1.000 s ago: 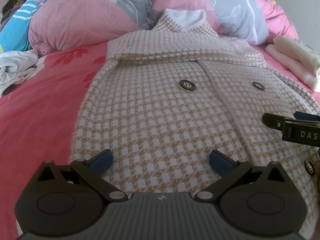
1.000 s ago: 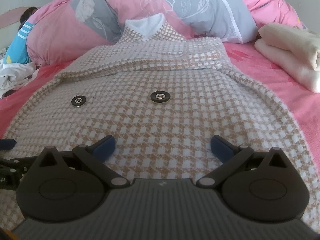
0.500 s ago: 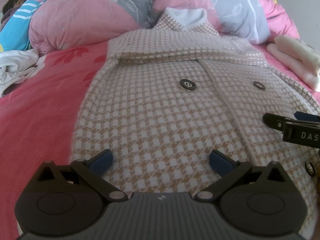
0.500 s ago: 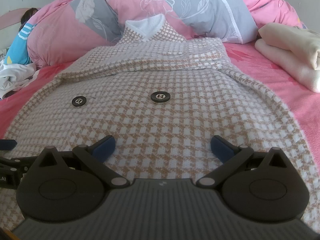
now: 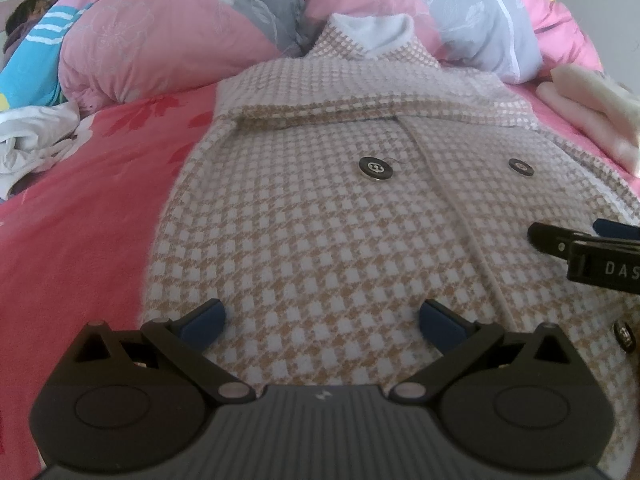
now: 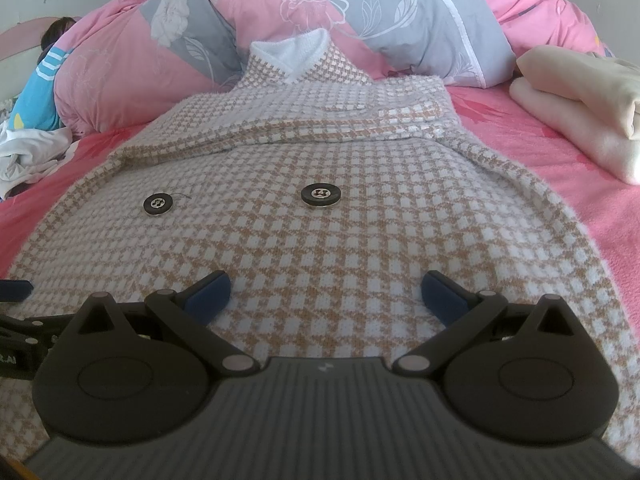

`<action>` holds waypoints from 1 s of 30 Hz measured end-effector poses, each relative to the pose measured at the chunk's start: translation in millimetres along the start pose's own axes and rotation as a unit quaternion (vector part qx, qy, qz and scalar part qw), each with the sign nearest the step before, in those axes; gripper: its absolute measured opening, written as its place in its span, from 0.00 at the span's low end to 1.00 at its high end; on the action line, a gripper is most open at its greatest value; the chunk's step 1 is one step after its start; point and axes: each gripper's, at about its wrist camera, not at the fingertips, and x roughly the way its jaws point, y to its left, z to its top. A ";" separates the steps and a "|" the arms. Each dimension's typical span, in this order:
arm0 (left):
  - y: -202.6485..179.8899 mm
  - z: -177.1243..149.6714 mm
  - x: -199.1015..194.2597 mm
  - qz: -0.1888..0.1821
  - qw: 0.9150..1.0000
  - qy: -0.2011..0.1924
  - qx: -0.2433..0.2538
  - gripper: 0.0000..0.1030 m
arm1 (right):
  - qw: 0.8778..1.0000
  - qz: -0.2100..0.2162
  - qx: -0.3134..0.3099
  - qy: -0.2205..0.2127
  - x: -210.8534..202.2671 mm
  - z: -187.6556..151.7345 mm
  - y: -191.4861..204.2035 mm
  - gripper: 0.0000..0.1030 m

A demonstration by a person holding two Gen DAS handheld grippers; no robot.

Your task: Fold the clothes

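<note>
A tan-and-white houndstooth jacket (image 5: 320,216) (image 6: 320,152) with black buttons lies flat on the pink bed, its sleeves folded across the chest and its white-lined collar toward the pillows. My left gripper (image 5: 322,318) hovers open over the jacket's lower left part, nothing between its blue pads. My right gripper (image 6: 326,294) is open too, over the lower right part, just below a button (image 6: 321,195). The right gripper's side (image 5: 588,252) shows at the right edge of the left wrist view.
A pink and grey floral duvet (image 6: 360,12) is piled behind the jacket. Folded cream clothes (image 6: 580,108) lie at the right. Crumpled white cloth (image 5: 36,136) and a person in a blue striped top (image 5: 36,60) lie at the left. The pink sheet (image 5: 80,220) surrounds the jacket.
Both grippers stay open and almost still over the jacket. The views have shifted only very slightly.
</note>
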 end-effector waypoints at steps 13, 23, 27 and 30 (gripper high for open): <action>13.3 21.9 -12.4 -0.055 0.998 -0.033 0.004 1.00 | 1.000 -0.002 -0.001 0.012 0.9 3.2 0.5 0.99; 39.9 121.0 -0.2 -0.071 0.976 -0.198 0.055 1.00 | 0.997 0.004 -0.077 -0.004 -3.4 75.5 3.4 0.99; 40.7 169.2 34.2 -0.050 0.968 -0.237 0.073 1.00 | 0.991 0.016 -0.118 -0.055 8.3 128.5 3.4 0.99; 37.8 208.0 65.6 -0.049 0.965 -0.249 0.070 0.99 | 0.985 0.026 -0.145 -0.087 31.7 167.6 2.7 0.98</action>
